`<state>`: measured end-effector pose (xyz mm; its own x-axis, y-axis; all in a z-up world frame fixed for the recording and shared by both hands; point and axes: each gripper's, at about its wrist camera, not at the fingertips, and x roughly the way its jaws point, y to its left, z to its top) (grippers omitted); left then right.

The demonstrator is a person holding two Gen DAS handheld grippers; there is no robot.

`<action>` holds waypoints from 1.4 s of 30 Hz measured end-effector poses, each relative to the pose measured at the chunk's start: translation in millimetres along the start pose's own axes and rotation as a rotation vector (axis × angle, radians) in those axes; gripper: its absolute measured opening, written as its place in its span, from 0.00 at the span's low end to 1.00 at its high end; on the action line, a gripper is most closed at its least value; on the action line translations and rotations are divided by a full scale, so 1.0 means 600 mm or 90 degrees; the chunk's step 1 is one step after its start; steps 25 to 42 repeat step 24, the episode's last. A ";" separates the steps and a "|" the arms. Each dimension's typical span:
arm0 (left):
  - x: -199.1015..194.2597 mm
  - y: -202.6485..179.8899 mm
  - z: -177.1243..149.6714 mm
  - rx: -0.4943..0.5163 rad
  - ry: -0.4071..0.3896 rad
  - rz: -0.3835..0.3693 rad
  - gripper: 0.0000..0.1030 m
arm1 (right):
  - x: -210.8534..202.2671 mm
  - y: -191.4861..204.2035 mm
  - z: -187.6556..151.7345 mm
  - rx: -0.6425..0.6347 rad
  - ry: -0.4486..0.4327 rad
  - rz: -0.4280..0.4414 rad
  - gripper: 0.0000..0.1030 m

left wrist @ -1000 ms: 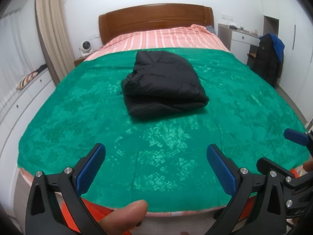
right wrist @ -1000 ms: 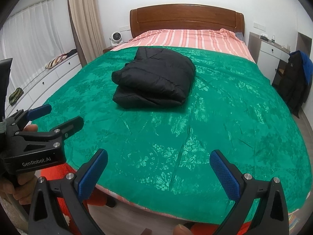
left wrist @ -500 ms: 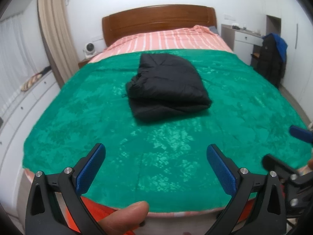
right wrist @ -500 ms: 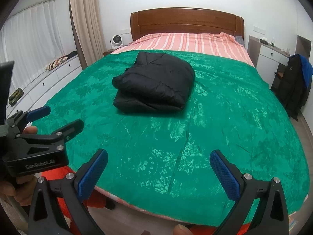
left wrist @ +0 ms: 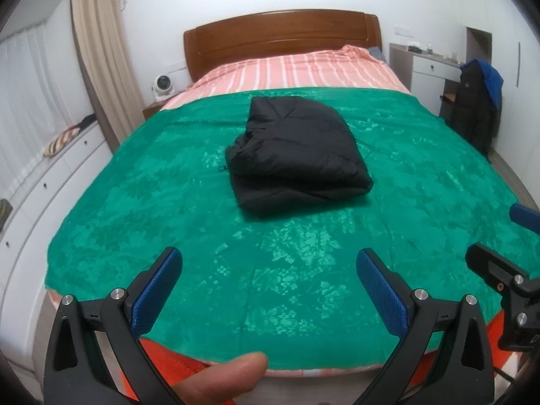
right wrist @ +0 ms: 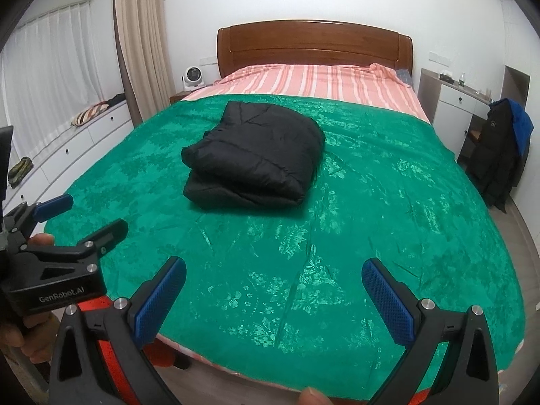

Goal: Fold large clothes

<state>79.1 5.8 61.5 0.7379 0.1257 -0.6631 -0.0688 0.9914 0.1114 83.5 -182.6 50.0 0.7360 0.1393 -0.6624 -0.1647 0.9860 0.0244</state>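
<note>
**Both claws empty, jacket folded mid-bed**

Left gripper (left wrist: 266, 273) is spread wide and holds nothing, hanging over the foot edge of the green bedspread (left wrist: 135, 209). My read is that the folding step is finished: the black puffer jacket (left wrist: 297, 148) lies as a compact stacked bundle in the middle of the bed, well apart from both claws. Next I would either leave it or reach forward to press the loose left-hand flap flat, which calls for a long reach across open cover. Right gripper (right wrist: 273, 287) is likewise spread and empty at the foot edge. Room is generous on every side of the bundle; a dark coat on a chair (right wrist: 499, 148) stands off to the right, clear of my path.
</note>
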 end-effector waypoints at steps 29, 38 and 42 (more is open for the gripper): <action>0.008 0.027 -0.012 -0.017 -0.015 0.030 1.00 | 0.017 0.026 -0.002 -0.022 0.013 -0.003 1.00; 0.008 0.027 -0.012 -0.017 -0.015 0.030 1.00 | 0.017 0.026 -0.002 -0.022 0.013 -0.003 1.00; 0.008 0.027 -0.012 -0.017 -0.015 0.030 1.00 | 0.017 0.026 -0.002 -0.022 0.013 -0.003 1.00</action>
